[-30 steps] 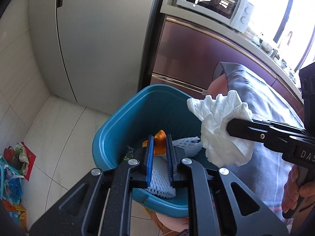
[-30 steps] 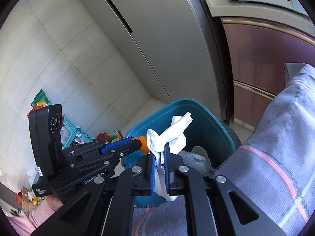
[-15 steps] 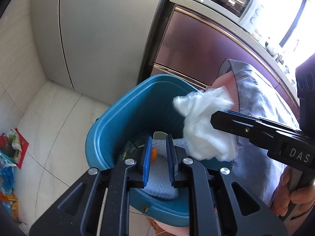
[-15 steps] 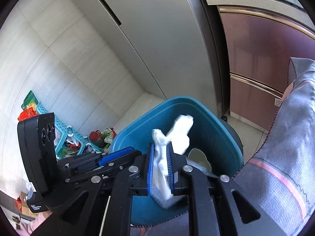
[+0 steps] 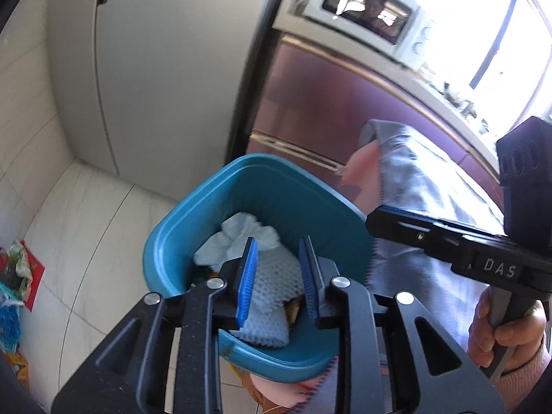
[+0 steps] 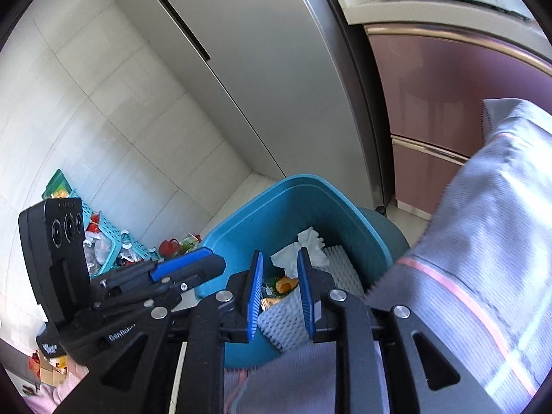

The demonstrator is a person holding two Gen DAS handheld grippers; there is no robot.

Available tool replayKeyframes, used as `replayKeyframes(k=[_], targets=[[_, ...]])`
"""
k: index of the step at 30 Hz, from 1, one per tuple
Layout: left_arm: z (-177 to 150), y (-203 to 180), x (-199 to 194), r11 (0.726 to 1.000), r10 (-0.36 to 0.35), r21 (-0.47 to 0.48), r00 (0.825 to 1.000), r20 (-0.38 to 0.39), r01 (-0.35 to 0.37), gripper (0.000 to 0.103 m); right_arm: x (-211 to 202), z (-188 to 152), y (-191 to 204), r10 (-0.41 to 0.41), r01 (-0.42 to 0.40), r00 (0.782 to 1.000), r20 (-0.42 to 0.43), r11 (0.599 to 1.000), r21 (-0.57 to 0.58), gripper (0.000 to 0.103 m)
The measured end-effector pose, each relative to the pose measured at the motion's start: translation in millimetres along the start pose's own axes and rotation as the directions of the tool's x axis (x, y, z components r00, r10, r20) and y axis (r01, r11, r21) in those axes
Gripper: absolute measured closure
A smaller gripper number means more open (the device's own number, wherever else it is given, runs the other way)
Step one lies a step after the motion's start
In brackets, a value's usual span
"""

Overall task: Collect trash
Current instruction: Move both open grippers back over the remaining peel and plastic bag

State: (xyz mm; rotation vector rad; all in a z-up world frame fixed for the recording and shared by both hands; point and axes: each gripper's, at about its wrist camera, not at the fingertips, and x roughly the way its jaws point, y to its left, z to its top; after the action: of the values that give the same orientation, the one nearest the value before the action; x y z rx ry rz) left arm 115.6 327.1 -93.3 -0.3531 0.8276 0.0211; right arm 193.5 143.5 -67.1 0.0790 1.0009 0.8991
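Looking down the left wrist view: left gripper [image 5: 277,277] jaws opening, empty; crumpled white tissue [image 5: 238,241] lies inside the teal plastic bin [image 5: 165,258]. Right wrist view: right gripper [image 6: 278,288] jaws opening, empty too. Risk: grippers near each other could collide or knock the rim on withdrawal.

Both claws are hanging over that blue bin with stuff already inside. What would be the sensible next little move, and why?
Probably draw both grippers back from the blue bin. The crumpled tissue and white foam net already lie inside it, and the left gripper and right gripper, jaws opening, have nothing between them. More litter seems to lie on the floor by the teal basket, a likely next target.
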Motion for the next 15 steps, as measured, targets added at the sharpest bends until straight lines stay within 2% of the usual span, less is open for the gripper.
replayKeyframes(k=[5, 9, 15], targets=[[-1.5, -34.9, -21.9, 0.996, -0.052, 0.076, 0.998, 0.047, 0.049, 0.064, -47.6, -16.4, -2.7, -0.004, 0.006, 0.998, 0.068, 1.0, -0.03, 0.078], [-8.3, -74.7, -32.2, 0.98, -0.13, 0.16, 0.99, 0.058, 0.119, 0.059, -92.9, -33.7, -12.9, -0.035, 0.039, 0.99, 0.138, 0.999, -0.028, 0.075], [-30.5, -148.7, -29.8, 0.923, -0.264, 0.288, 0.964, -0.011, 0.256, 0.056, -160.1, -70.1, -43.9, -0.148, 0.143, 0.962, 0.23, 0.989, 0.035, 0.074]])
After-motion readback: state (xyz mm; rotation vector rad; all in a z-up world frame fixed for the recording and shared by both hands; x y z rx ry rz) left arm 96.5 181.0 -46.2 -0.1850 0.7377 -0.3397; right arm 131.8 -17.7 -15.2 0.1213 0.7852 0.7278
